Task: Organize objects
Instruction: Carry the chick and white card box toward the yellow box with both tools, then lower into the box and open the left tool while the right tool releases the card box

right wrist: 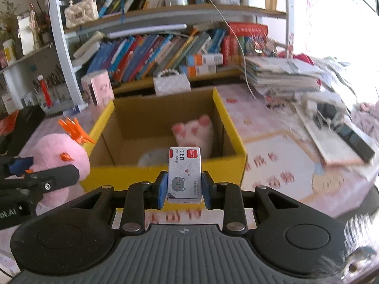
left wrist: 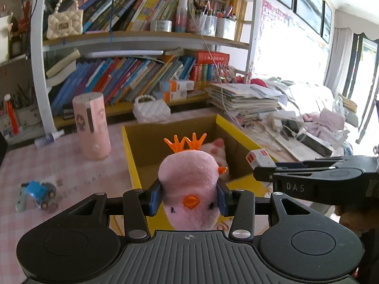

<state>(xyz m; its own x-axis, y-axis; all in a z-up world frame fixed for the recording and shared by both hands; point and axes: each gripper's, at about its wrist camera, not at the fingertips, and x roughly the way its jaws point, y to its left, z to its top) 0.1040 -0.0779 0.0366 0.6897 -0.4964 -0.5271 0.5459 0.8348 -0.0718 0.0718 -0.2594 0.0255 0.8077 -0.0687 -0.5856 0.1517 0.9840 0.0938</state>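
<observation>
My left gripper (left wrist: pixel 189 200) is shut on a pink plush chick (left wrist: pixel 189 184) with orange feet and beak, held upside down near the front edge of the open yellow cardboard box (left wrist: pixel 128 146). My right gripper (right wrist: pixel 184 190) is shut on a small white box of staples (right wrist: pixel 184 172) with a cat drawing, held upright just before the yellow box (right wrist: pixel 233 127). A pink-and-white plush paw (right wrist: pixel 195 135) lies inside the box. In the right wrist view the chick (right wrist: pixel 59 153) shows at the left. In the left wrist view the staple box (left wrist: pixel 259 158) shows at the right.
A pink cylinder (left wrist: pixel 92 125) stands left of the box, with a blue toy car (left wrist: pixel 39 193) on the pink checked tablecloth. A white quilted purse (left wrist: pixel 151 111) sits behind the box. Stacked papers (left wrist: pixel 246 97) and clutter lie to the right. Bookshelves (left wrist: pixel 142 40) fill the back.
</observation>
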